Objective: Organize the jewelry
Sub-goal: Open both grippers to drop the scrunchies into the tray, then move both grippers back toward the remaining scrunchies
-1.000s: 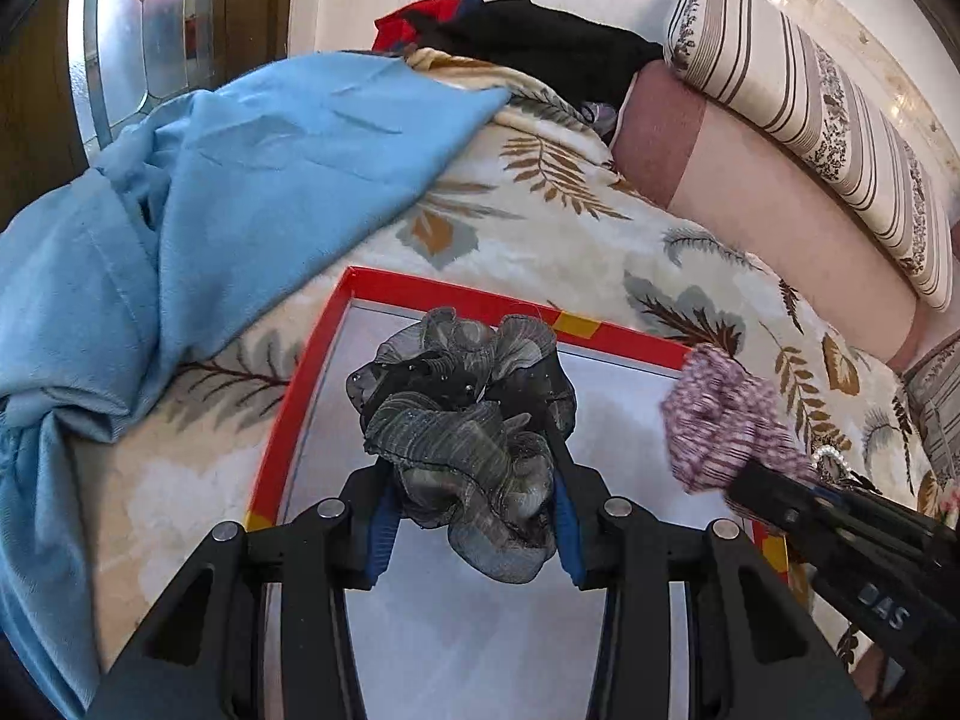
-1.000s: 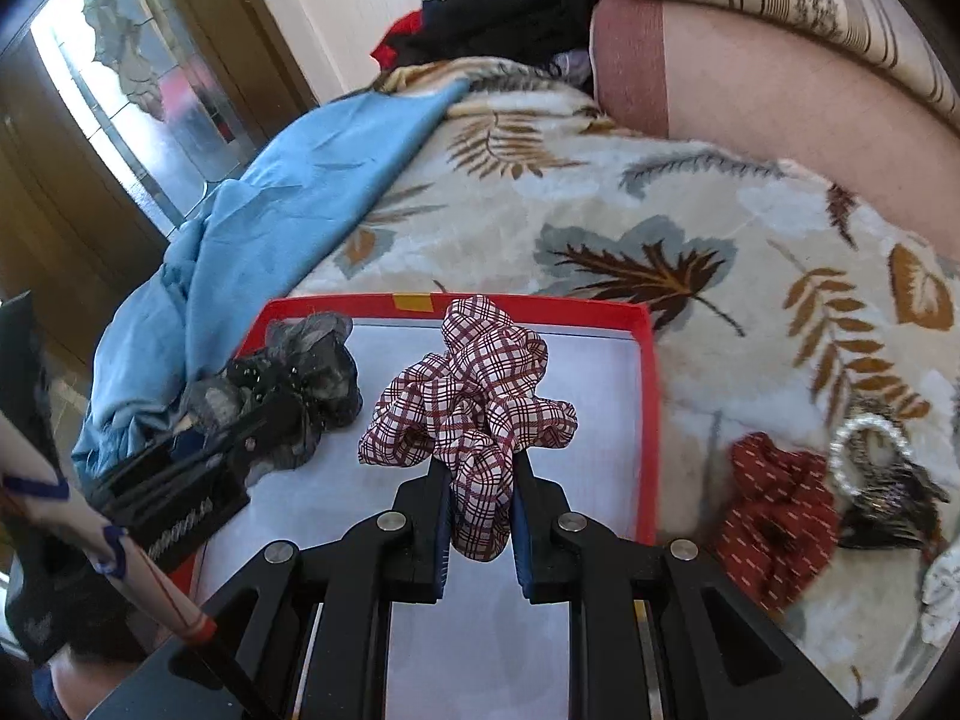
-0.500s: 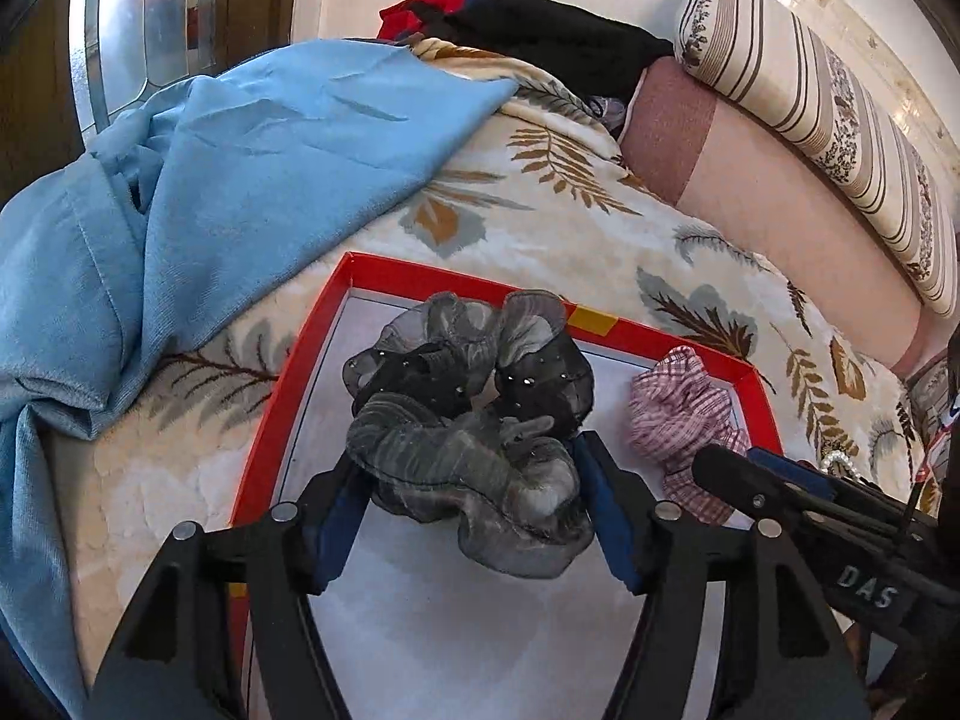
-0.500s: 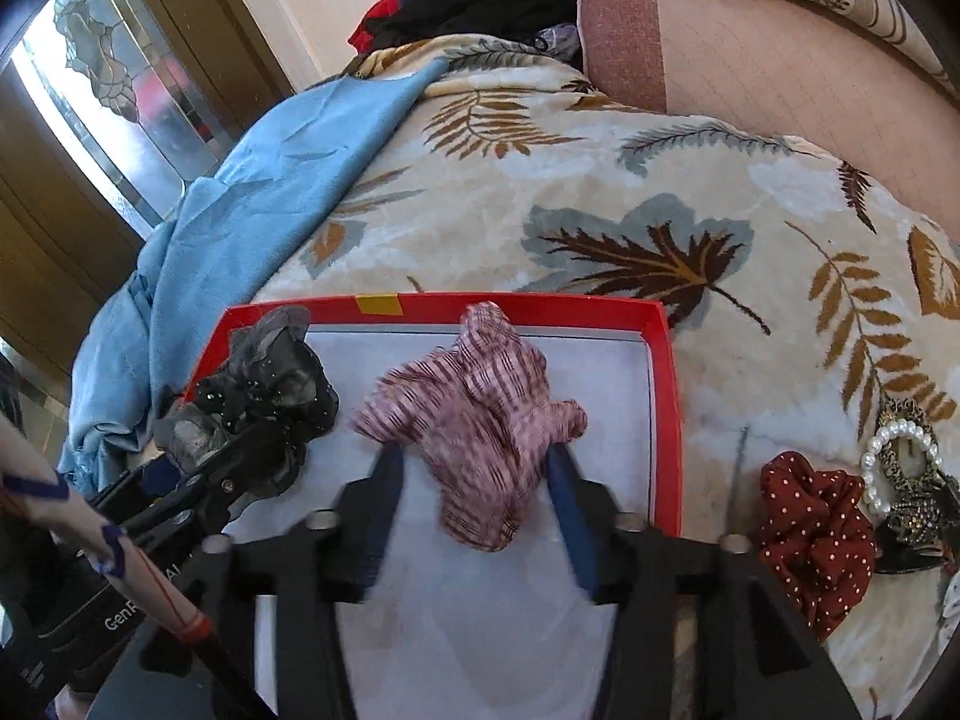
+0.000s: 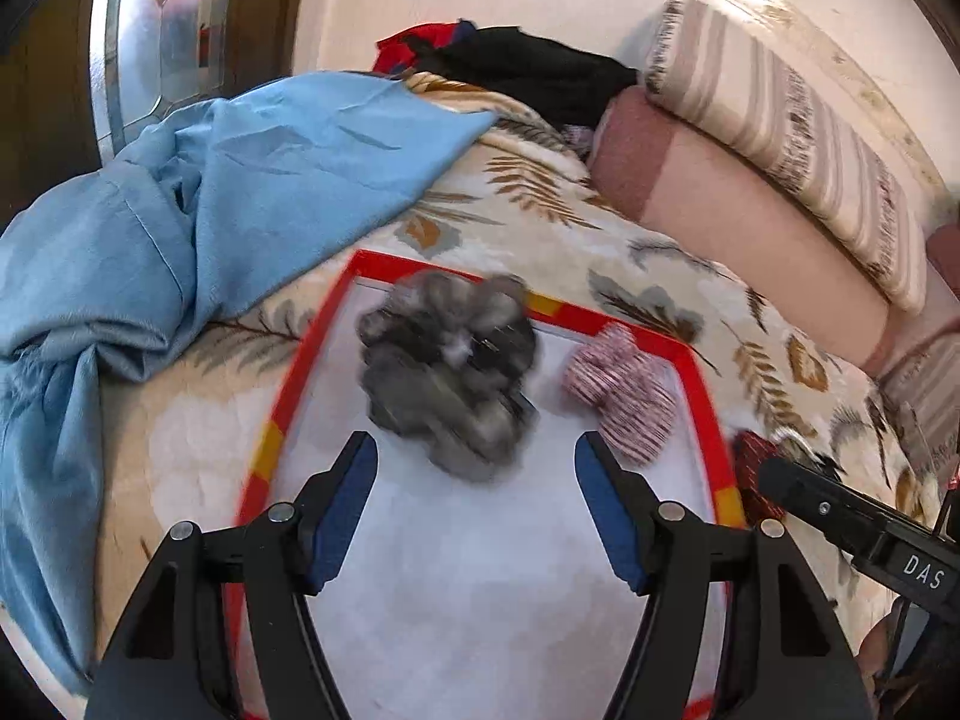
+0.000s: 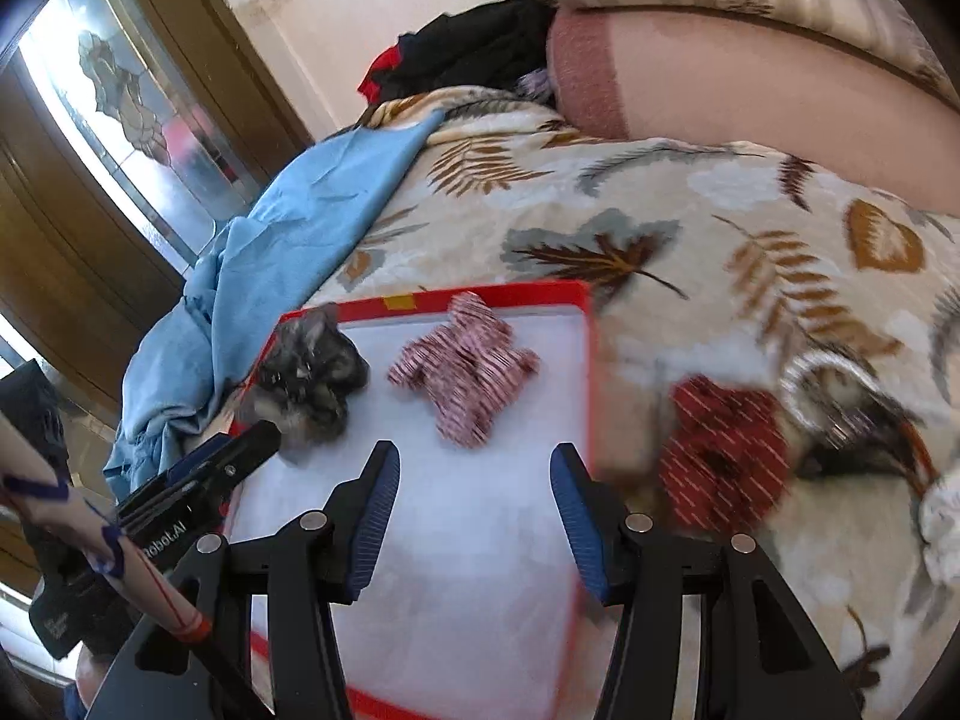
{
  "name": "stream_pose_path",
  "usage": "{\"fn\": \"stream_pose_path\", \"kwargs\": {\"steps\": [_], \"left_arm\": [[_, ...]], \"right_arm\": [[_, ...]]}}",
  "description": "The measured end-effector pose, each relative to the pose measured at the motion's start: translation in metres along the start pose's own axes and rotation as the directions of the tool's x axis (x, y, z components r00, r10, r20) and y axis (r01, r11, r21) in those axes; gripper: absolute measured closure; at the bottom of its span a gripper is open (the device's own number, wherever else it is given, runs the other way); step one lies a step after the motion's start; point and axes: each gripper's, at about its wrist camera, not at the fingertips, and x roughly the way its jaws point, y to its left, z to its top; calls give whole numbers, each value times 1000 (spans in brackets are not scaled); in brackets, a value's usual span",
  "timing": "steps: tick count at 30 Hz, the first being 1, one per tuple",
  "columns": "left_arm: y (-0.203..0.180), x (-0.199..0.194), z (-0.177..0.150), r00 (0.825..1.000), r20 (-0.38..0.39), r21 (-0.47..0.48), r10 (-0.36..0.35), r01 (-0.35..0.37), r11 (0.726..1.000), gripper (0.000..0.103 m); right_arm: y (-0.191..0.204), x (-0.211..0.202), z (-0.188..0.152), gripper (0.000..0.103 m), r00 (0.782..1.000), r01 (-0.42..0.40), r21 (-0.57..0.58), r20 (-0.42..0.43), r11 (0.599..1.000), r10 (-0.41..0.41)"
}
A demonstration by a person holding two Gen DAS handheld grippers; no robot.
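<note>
both scrunchies lay on the white floor of the red-rimmed tray (image 6: pixel 585 360), so the placing step looked done for these two: the grey scrunchie (image 5: pixel 447 372) sat at the tray's far left corner and the plaid scrunchie (image 6: pixel 465 375) beside it, nearer the far right, the two apart from each other. the left gripper (image 5: pixel 474 462) stood with its jaws spread wide and nothing between them, hanging just short of the grey one; the right gripper (image 6: pixel 474 471) was likewise spread and empty, near the plaid one. off the tray, on the leaf-patterned bedspread (image 6: pixel 660 204) to the right, waited a red dotted scrunchie (image 6: pixel 723 450) and a pearl bracelet (image 6: pixel 834 387) tangled against a dark clip. by my judgement the next move called for the right gripper to swing over to that pile, and the blur there made the pieces hard to separate.
</note>
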Motion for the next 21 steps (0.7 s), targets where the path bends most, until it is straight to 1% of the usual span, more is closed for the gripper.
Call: {"fn": "stream_pose_path", "kwargs": {"steps": [2, 7, 9, 12, 14, 16, 18, 21], "left_arm": [[-12, -9, -12, 1000, 11, 15, -17, 17, 1000, 35], [-53, -24, -49, 997, 16, 67, -82, 81, 995, 34], [-72, -30, -67, 993, 26, 82, -116, 113, 990, 34], [-101, -35, -90, 987, 29, 154, -155, 149, 977, 34], [-119, -34, -104, 986, 27, 210, -164, 155, 965, 34], [-135, -32, -118, 985, 17, 256, -172, 162, 953, 34], [-147, -30, -129, 986, -3, 297, -168, 161, 941, 34], [-159, -32, -140, 988, -8, 347, -155, 148, 926, 34]], "right_arm": [[-13, -15, -12, 46, 1000, -4, 22, 14, 1000, 4], [-68, -65, -51, 46, 998, 23, 116, 63, 993, -31], [-95, -88, -71, 46, 993, 68, 146, 90, 987, -81], [-127, -114, -90, 46, 982, 127, 180, 118, 975, -149], [-150, -131, -105, 46, 972, 159, 208, 141, 965, -190], [-167, -140, -116, 46, 962, 195, 221, 146, 956, -230], [-182, -145, -128, 46, 957, 210, 237, 150, 949, -249], [-199, -145, -140, 46, 952, 225, 260, 148, 939, -269]]}}
